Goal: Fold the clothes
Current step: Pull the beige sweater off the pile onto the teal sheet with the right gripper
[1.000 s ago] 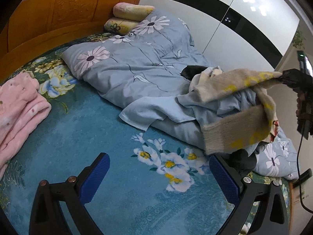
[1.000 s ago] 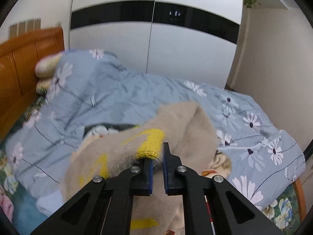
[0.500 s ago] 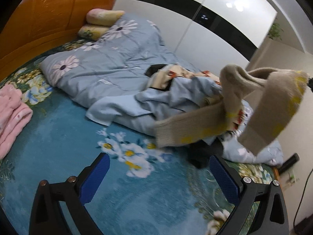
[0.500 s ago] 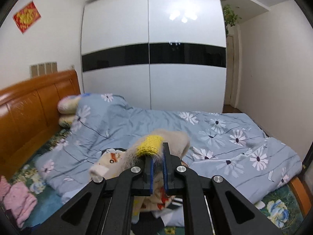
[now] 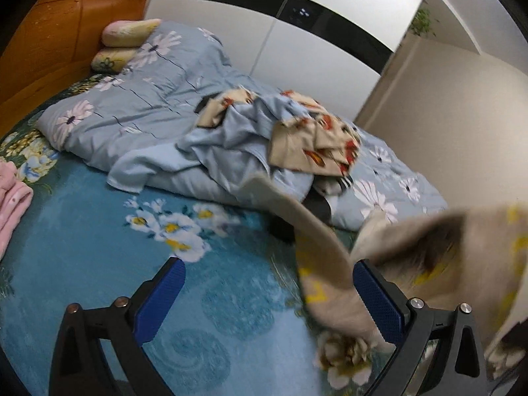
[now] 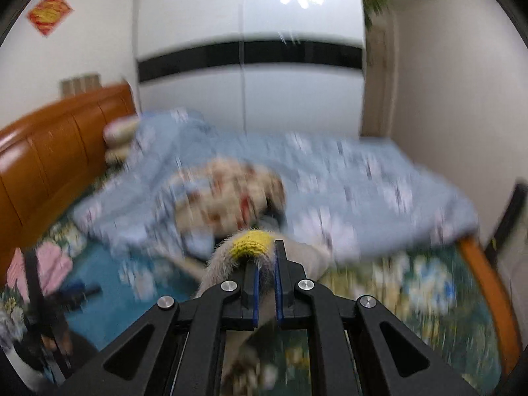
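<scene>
My right gripper (image 6: 266, 265) is shut on the yellow-trimmed edge of a beige fuzzy sweater (image 6: 252, 242) and holds it in the air over the bed. In the left wrist view the sweater (image 5: 429, 247) hangs blurred at the lower right, and one part drapes down just in front of my left gripper's right finger (image 5: 376, 297). My left gripper (image 5: 267, 292) is open and empty above the blue floral bedsheet (image 5: 99, 247). A pile of clothes, a light blue garment (image 5: 237, 138) and a beige printed one (image 5: 313, 138), lies on the grey-blue duvet (image 5: 148, 99).
A pink garment (image 5: 13, 204) lies at the bed's left edge. Two pillows (image 5: 125, 43) rest against the wooden headboard (image 5: 59, 26). A white wardrobe with a black band (image 6: 250, 56) stands behind the bed. The bed's wooden foot edge (image 6: 488, 283) shows at the right.
My right gripper has swung the sweater away from the clothes pile, down and toward the near side of the bed. The sweater now hangs right by my left gripper. Both views are motion-blurred.
</scene>
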Action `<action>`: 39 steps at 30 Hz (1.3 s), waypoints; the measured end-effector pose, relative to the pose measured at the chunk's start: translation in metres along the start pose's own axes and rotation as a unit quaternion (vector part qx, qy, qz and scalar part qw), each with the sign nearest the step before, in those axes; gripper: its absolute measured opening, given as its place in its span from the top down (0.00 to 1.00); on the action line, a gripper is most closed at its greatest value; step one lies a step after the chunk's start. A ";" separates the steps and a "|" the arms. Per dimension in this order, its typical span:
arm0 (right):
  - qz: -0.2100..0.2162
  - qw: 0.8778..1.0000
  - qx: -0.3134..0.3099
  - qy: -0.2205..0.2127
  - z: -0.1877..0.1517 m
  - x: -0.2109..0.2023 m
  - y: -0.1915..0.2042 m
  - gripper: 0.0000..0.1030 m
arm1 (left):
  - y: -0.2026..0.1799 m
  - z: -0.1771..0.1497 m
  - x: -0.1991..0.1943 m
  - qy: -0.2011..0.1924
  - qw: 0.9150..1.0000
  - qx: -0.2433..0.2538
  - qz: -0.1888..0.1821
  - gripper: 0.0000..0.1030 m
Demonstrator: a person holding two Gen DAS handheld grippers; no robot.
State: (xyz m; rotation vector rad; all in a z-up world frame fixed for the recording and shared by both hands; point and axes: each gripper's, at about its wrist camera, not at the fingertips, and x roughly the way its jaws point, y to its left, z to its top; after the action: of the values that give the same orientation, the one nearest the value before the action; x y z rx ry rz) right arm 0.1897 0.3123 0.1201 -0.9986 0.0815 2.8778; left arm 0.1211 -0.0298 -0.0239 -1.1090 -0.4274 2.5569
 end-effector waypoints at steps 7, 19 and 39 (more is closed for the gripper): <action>-0.076 0.980 0.024 0.183 -0.137 0.033 -0.046 0.93 | -0.018 -0.023 0.006 0.033 0.999 0.019 -0.005 0.00; -0.078 0.965 0.060 0.244 -0.203 0.011 -0.080 0.86 | -0.035 -0.043 0.020 0.053 0.998 0.009 0.013 0.00; 0.012 0.936 -0.181 0.301 -0.196 0.193 0.120 0.64 | 0.032 -0.010 -0.005 -0.032 0.992 -0.061 0.104 0.00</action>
State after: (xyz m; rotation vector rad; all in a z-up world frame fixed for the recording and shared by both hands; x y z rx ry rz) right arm 0.1474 0.1913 -0.1510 -1.9222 -0.4091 2.5375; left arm 0.1260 -0.0589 -0.0393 -1.1721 -0.5154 2.7871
